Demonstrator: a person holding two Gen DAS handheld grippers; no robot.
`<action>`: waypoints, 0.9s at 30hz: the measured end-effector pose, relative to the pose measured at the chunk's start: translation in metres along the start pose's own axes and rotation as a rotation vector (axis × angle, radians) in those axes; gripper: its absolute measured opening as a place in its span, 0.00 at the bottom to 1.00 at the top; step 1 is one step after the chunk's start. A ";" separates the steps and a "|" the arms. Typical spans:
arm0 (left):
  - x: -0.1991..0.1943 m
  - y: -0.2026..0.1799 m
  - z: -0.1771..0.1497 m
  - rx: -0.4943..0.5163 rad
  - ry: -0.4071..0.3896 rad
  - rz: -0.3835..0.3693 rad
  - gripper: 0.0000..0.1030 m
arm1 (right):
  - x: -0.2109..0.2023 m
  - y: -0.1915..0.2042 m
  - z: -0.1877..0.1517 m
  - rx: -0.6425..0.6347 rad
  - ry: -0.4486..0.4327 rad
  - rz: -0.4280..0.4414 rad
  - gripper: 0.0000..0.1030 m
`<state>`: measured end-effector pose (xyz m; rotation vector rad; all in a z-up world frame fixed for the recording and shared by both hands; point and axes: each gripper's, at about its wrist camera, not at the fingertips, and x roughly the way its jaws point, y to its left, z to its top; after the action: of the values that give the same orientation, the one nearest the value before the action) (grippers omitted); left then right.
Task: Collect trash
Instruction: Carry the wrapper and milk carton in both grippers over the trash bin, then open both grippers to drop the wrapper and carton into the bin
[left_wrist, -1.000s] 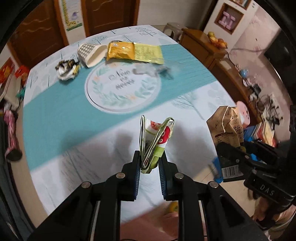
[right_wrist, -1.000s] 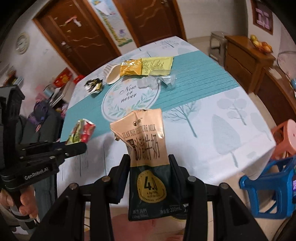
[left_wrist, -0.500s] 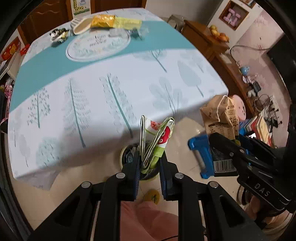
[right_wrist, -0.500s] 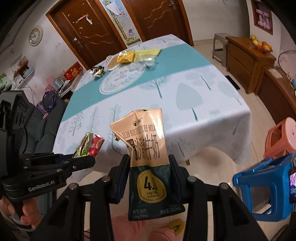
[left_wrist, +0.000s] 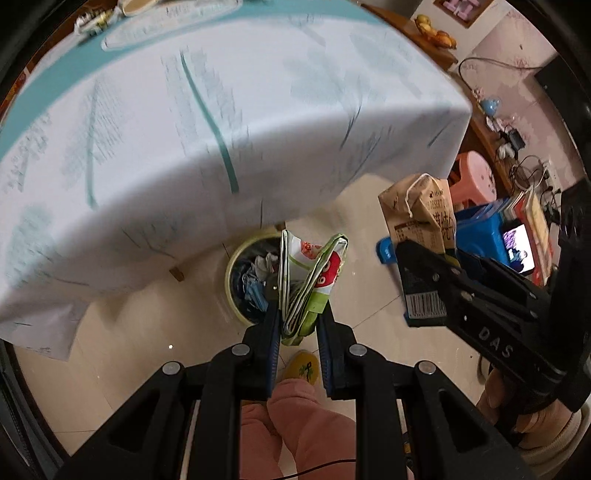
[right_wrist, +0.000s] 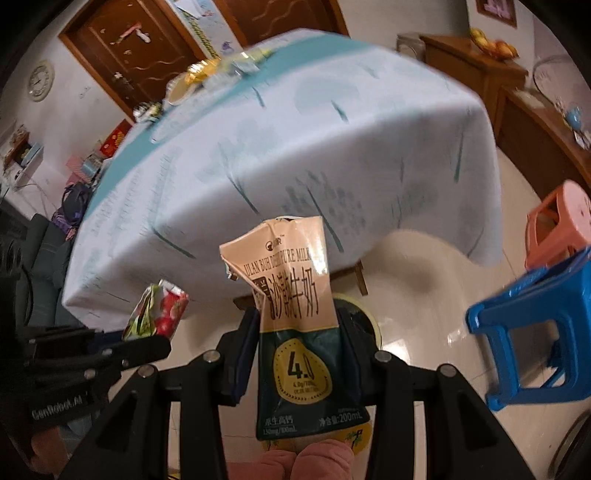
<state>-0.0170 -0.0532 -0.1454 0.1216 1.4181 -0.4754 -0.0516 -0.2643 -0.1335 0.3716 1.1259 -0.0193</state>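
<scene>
1. Left tool (left_wrist: 297, 317): pinching folded green-and-white wrapper (left_wrist: 312, 280) at its lower end, the rest sticking out past the tips. Pointed steeply down at the floor.
2. Trash bin (left_wrist: 236, 266): on the floor by the overhanging tabletop (left_wrist: 184, 129) edge, directly beyond the wrapper, partly hidden by it. Crumpled paper and blue scraps visible inside.
3. Right tool (right_wrist: 301, 325): clamped on milk carton (right_wrist: 299, 314) across its width, crumpled top projecting past the tips, dark lower half back between the arms. Bin rim just visible behind the carton in right wrist view.
4. Both tools side by side: carton (left_wrist: 421, 225) right of the wrapper in left view; wrapper (right_wrist: 159, 308) left of the carton in right view. No contact between them.
5. Far end of tabletop: more wrappers (right_wrist: 207, 72), blurred, well apart from both tools.
</scene>
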 end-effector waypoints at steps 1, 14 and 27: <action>0.011 0.002 -0.004 -0.005 0.007 0.000 0.16 | 0.009 -0.004 -0.005 0.013 0.011 -0.008 0.40; 0.167 0.032 -0.025 -0.089 0.043 -0.010 0.17 | 0.154 -0.053 -0.062 0.106 0.164 -0.032 0.41; 0.277 0.056 -0.029 -0.101 0.021 -0.008 0.55 | 0.266 -0.075 -0.084 0.115 0.245 -0.020 0.42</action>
<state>-0.0006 -0.0605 -0.4287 0.0393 1.4606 -0.4092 -0.0240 -0.2637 -0.4209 0.4743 1.3747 -0.0570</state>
